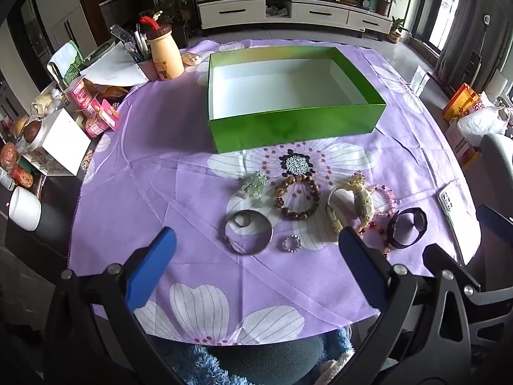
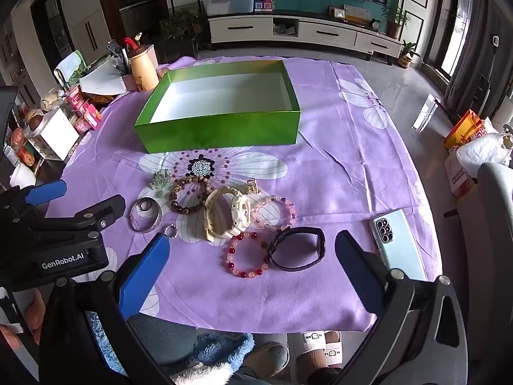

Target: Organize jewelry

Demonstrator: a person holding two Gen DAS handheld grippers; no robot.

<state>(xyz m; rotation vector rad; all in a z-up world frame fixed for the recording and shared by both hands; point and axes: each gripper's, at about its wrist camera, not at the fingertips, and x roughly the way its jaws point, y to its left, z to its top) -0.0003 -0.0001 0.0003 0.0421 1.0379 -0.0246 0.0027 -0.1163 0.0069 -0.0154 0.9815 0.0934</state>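
An empty green box [image 1: 288, 128] [image 2: 218, 128] stands on the purple flowered cloth. In front of it lie a silver bangle [image 1: 248, 231] [image 2: 146, 214], a small beaded ring [image 1: 291, 243] [image 2: 170, 231], a brown bead bracelet [image 1: 296, 197] [image 2: 189, 194], a cream watch [image 1: 351, 203] [image 2: 227, 213], a pink and red bead bracelet [image 2: 247, 255], a black band [image 1: 407, 228] [image 2: 296, 248] and a green glass piece [image 1: 255, 186]. My left gripper [image 1: 256, 240] is open, just short of the bangle. My right gripper [image 2: 253, 243] is open, above the red bracelet.
A phone [image 2: 397, 243] lies on the cloth at the right. A yellow bottle [image 1: 163, 54], a pen holder, snack packs and a white box [image 1: 64, 141] crowd the left side. A white mug [image 1: 24, 208] stands at the left edge. A chair [image 2: 497, 211] is at right.
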